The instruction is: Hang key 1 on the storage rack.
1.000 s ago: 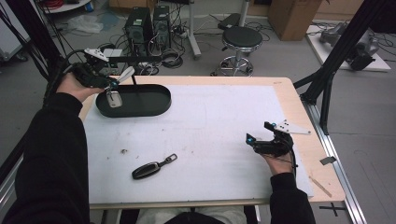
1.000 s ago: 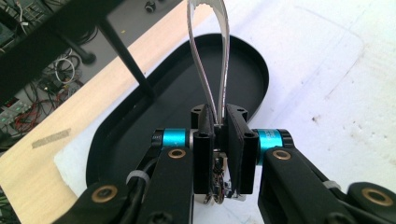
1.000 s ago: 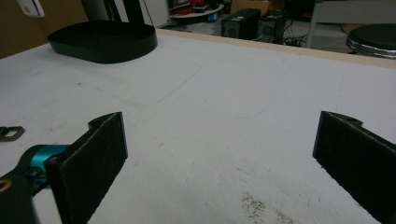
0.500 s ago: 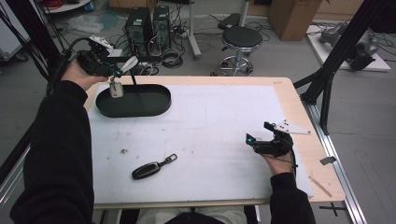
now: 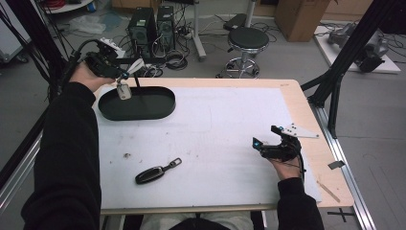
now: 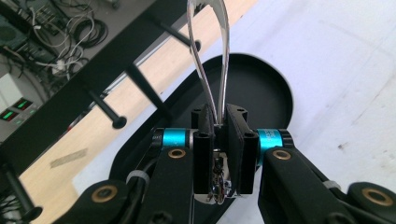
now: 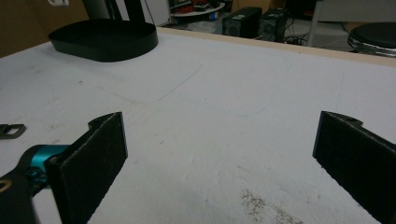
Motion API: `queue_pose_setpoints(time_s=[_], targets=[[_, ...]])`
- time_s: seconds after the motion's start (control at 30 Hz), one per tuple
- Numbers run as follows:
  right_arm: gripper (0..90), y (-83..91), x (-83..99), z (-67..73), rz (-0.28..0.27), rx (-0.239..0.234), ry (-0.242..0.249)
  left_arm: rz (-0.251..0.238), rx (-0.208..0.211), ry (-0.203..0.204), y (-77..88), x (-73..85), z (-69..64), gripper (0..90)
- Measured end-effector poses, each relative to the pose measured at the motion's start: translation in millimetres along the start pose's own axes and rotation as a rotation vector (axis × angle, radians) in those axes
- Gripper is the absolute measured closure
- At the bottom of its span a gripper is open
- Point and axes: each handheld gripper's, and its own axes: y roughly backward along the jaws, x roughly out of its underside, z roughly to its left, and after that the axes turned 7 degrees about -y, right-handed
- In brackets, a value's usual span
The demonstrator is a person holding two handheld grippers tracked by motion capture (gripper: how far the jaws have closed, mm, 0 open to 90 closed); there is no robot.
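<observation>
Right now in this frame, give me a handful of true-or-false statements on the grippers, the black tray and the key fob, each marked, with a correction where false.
1. The left gripper is shut on a silvery metal piece. True.
2. The right gripper holds the key fob. False: its jaws stand wide apart with nothing between them, and the key fob lies on the white mat.
3. The left gripper is above the black tray. True.
4. The key fob lies inside the tray. False: it lies on the mat, well apart from the tray.
5. The right gripper is near the table's right side. True.
</observation>
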Motion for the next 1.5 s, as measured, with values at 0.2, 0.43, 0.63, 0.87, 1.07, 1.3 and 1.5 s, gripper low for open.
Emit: queue_pose_setpoints(time_s=[0.2,0.43,0.63,0.87,1.07,1.3,1.5], targets=[[2.1,-0.5,0.1,-0.3,0.001,-0.003,0.009,0.032,-0.022,-0.008,-4.6,2.0,0.6,81.5],[2.1,-0.1,-0.1,-0.4,-0.004,-0.008,0.000,0.047,-0.032,-0.021,-12.7,0.4,-0.4,81.5],[2.1,1.1,-0.5,-1.6,-0.011,-0.007,0.001,0.071,-0.042,-0.014,-20.7,1.0,1.2,81.5],[2.1,1.2,-0.4,-1.9,-0.010,-0.008,-0.008,0.101,-0.051,-0.031,-32.1,-0.9,0.6,81.5],[2.1,1.6,-0.6,-2.5,-0.015,-0.006,-0.004,0.100,-0.052,-0.020,-40.1,-0.7,2.9,81.5],[2.1,1.5,-0.5,-2.2,-0.010,-0.005,-0.008,0.083,-0.031,0.007,-48.2,0.1,7.5,81.5],[2.1,1.4,-0.3,-2.9,-0.007,-0.005,-0.007,0.057,0.017,0.060,-51.5,2.9,11.9,72.4]])
